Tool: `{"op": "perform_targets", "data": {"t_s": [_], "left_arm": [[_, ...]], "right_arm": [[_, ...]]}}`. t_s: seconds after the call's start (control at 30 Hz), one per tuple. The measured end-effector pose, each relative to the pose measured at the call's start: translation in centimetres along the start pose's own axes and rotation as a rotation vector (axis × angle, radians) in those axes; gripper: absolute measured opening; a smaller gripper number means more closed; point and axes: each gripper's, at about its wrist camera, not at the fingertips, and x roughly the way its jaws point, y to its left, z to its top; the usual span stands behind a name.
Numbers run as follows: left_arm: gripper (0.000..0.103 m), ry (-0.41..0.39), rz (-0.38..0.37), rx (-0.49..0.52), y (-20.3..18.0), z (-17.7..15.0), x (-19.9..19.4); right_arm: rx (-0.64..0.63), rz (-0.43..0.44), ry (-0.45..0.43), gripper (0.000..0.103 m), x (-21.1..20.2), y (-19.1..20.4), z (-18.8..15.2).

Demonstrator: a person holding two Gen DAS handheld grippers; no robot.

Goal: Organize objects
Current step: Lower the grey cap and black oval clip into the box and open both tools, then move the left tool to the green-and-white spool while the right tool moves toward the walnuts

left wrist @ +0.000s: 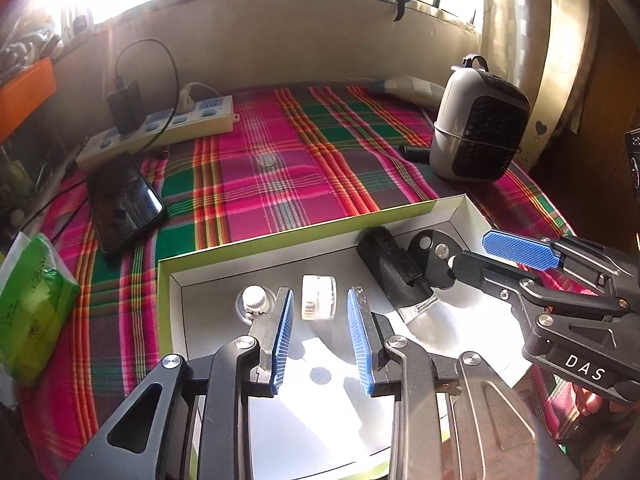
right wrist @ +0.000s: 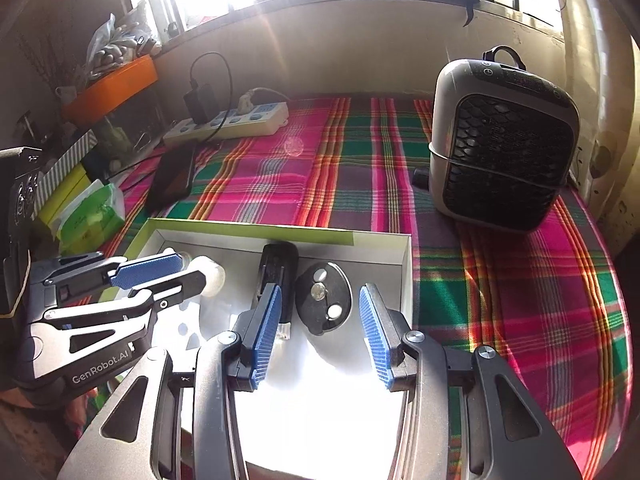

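Both claws (left wrist: 320, 336) (right wrist: 320, 336) gape, gripping nothing.

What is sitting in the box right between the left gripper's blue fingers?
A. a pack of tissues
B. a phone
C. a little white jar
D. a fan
C: the little white jar lies on the floor of the box, framed by the open left gripper.

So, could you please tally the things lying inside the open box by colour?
White: 2, the small jar and the knobbed piece.
Black: 2, the oval plate and the long clip-like piece.
Total: 4, all in the box.
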Motion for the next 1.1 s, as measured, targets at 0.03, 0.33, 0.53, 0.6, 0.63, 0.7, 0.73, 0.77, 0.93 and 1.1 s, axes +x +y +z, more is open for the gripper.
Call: {"op": "perform_targets", "data": {"t_s": [0.03, 0.33, 0.53, 0.6, 0.63, 0.7, 0.73, 0.77, 0.93, 1.1], "left_arm": [[0.026, -0.007, 0.001, -0.003, 0.0, -0.2, -0.4], [0.026, -0.047, -0.002, -0.022, 0.0, -2.1, -3.3], [0.026, -0.069, -0.003, -0.036, 0.3, -3.7, -5.0], [0.026, -0.076, -0.003, -0.05, 0.5, -4.3, -5.5], [0.026, -0.077, -0.002, -0.056, 0.7, -4.6, -5.6], [0.026, -0.076, 0.005, -0.07, 0.9, -5.2, -5.9], [0.026, -0.078, 0.004, -0.072, 1.0, -5.5, -6.1], [0.026, -0.081, 0.003, -0.075, 1.1, -5.7, -6.3], [0.026, -0.093, 0.002, -0.084, 1.3, -6.9, -7.2], [0.026, -0.11, -0.011, -0.095, 1.6, -8.0, -8.2]], "right_arm": [[-0.001, 0.002, -0.005, 0.043, -0.3, 0.1, -0.1], [0.004, 0.009, -0.031, 0.043, -2.4, 1.0, -1.7], [0.012, 0.013, -0.043, 0.043, -3.8, 1.4, -3.0], [0.011, 0.013, -0.053, 0.043, -4.4, 1.6, -3.4], [0.009, 0.012, -0.058, 0.043, -4.7, 1.7, -3.6], [0.007, 0.013, -0.065, 0.043, -5.1, 1.9, -4.0], [0.008, 0.014, -0.067, 0.043, -5.3, 1.9, -4.2], [0.008, 0.018, -0.069, 0.043, -5.5, 2.0, -4.5], [0.012, 0.022, -0.074, 0.043, -6.1, 2.3, -5.6], [0.009, 0.026, -0.082, 0.043, -6.8, 2.7, -6.8]]}}
